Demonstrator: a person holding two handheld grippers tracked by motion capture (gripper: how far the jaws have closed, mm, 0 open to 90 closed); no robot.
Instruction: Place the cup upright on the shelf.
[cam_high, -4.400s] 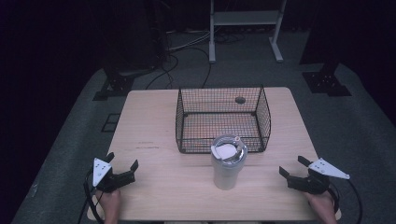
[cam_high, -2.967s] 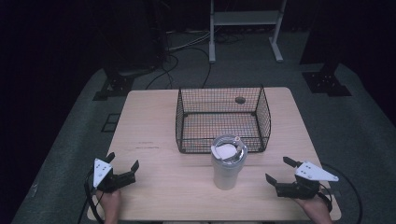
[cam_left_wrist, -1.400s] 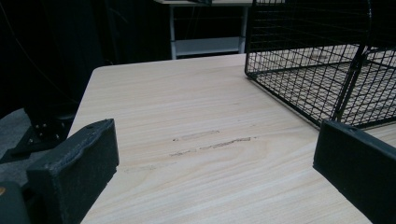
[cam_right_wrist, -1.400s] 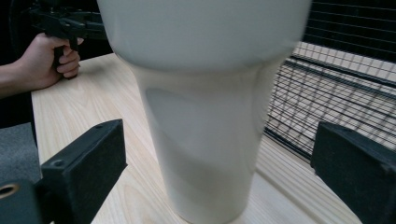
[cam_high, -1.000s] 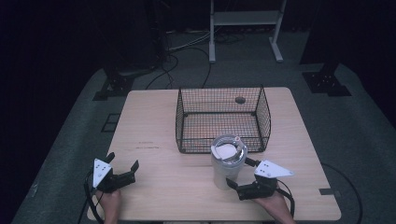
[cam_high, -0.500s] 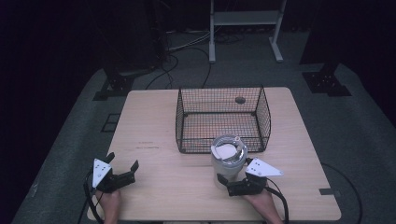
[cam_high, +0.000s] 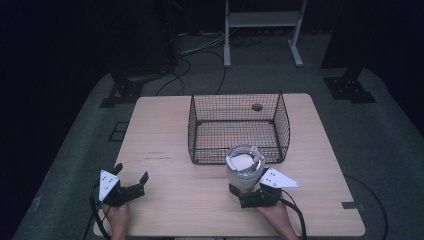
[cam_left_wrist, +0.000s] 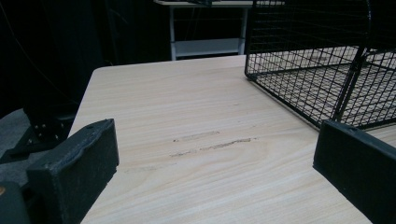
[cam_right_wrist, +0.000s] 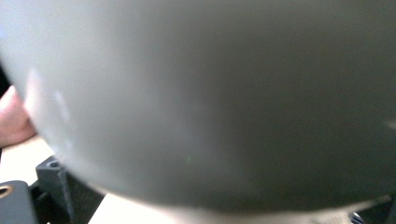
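A grey tumbler (cam_high: 244, 169) with a clear lid stands upright on the wooden table (cam_high: 165, 125), just in front of a black wire basket (cam_high: 283, 120). My right gripper (cam_high: 243, 191) is open at the tumbler's base, with the cup's foot between its jaws. In the right gripper view the tumbler's wall (cam_right_wrist: 210, 93) is blurred and very close, with one black finger (cam_right_wrist: 63, 186) low at the left. My left gripper (cam_high: 131, 173) rests open at the table's front left corner, nothing between its jaws (cam_left_wrist: 215, 172).
The wire basket (cam_left_wrist: 327, 70) has nothing in it and sits at the middle back of the table. A small dark round spot (cam_high: 257, 107) lies on the table behind it. Cables and a white stand (cam_high: 262, 20) are on the floor beyond.
My right gripper has slid left from the table's right front corner to the tumbler, and its jaws now flank the base. The left gripper, tumbler and basket have stayed put.
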